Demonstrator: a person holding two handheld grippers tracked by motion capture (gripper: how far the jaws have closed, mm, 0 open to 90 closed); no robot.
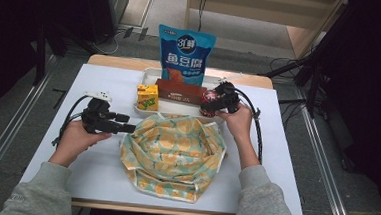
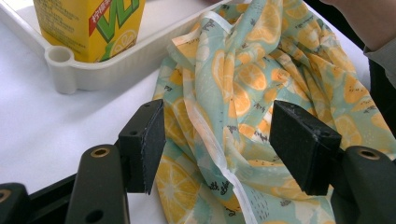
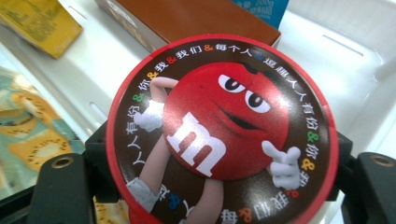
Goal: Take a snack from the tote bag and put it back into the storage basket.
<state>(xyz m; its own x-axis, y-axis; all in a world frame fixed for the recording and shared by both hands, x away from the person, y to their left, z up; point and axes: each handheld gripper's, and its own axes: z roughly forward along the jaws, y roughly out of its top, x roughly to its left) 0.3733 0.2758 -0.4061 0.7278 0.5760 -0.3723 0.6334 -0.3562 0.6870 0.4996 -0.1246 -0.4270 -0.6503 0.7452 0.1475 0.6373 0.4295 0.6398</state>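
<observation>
Round glossy candy tin (image 3: 219, 135), gripped, rumpled cloth (image 1: 173, 151)

A white-covered tabletop (image 1: 285, 158) with a pale wooden edge stands on grey carpet floor (image 1: 7, 121). At 12 o'clock sits light wooden furniture (image 1: 264, 12); black cables (image 1: 286, 66) trail at 2 o'clock; dark shadow fills both sides.

Clearance: worktop (image 1: 99, 177) sides open.
Tray (image 1: 148, 75), juice box (image 1: 148, 96), brown box (image 1: 180, 91) and snack bag (image 1: 185, 54) block the rear; cloth bag (image 1: 173, 154) occupies the centre.
</observation>
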